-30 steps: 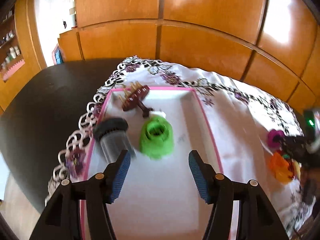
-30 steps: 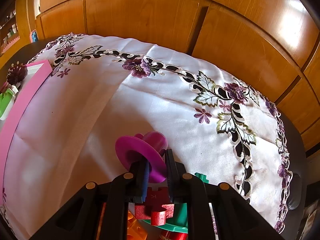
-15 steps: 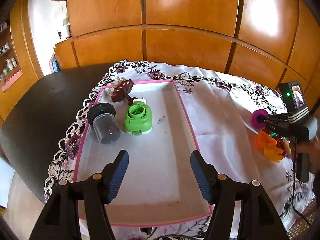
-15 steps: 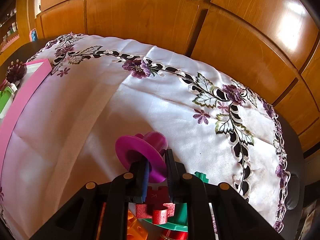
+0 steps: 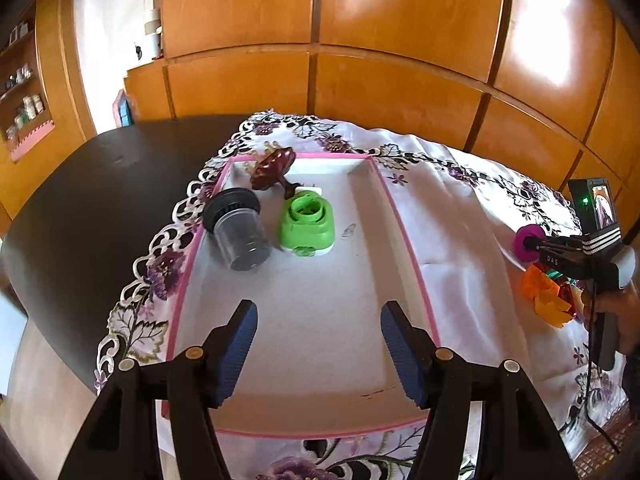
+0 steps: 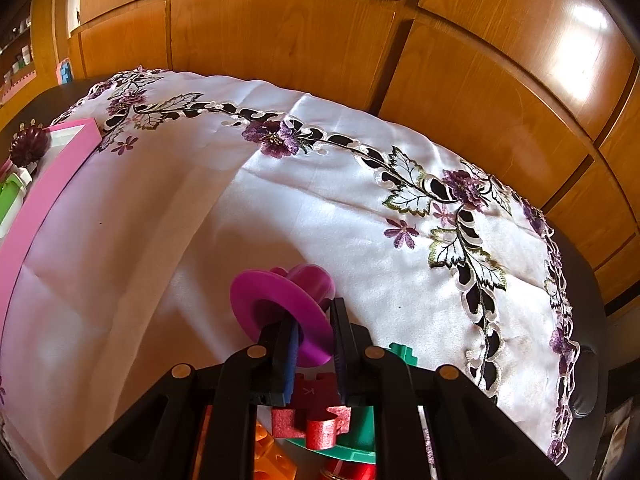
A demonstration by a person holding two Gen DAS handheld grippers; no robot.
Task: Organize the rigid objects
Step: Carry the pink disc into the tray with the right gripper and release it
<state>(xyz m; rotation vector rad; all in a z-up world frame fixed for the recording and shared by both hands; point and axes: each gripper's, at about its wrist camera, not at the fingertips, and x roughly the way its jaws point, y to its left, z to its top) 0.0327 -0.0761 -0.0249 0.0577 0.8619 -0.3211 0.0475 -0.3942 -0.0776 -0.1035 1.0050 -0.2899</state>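
Observation:
My left gripper (image 5: 316, 334) is open and empty, held above the near half of a pink-rimmed white tray (image 5: 404, 236). In the tray's far left part lie a clear jar with a black lid (image 5: 237, 234), a green round piece (image 5: 307, 220) and a dark brown flower-shaped piece (image 5: 274, 168). My right gripper (image 6: 314, 330) is shut on the rim of a magenta spool (image 6: 282, 306), just above the tablecloth; it also shows at the right of the left wrist view (image 5: 532, 243).
A pile of loose pieces, orange (image 5: 544, 292), red (image 6: 316, 420) and green (image 6: 352, 436), lies under the right gripper. The embroidered white cloth (image 6: 280, 208) covers a dark table (image 5: 80, 216). Wooden cabinet doors (image 5: 400, 80) stand behind.
My left gripper has pulled back and up from the tray's far objects, staying open. The right gripper holds the magenta spool as before, barely moved.

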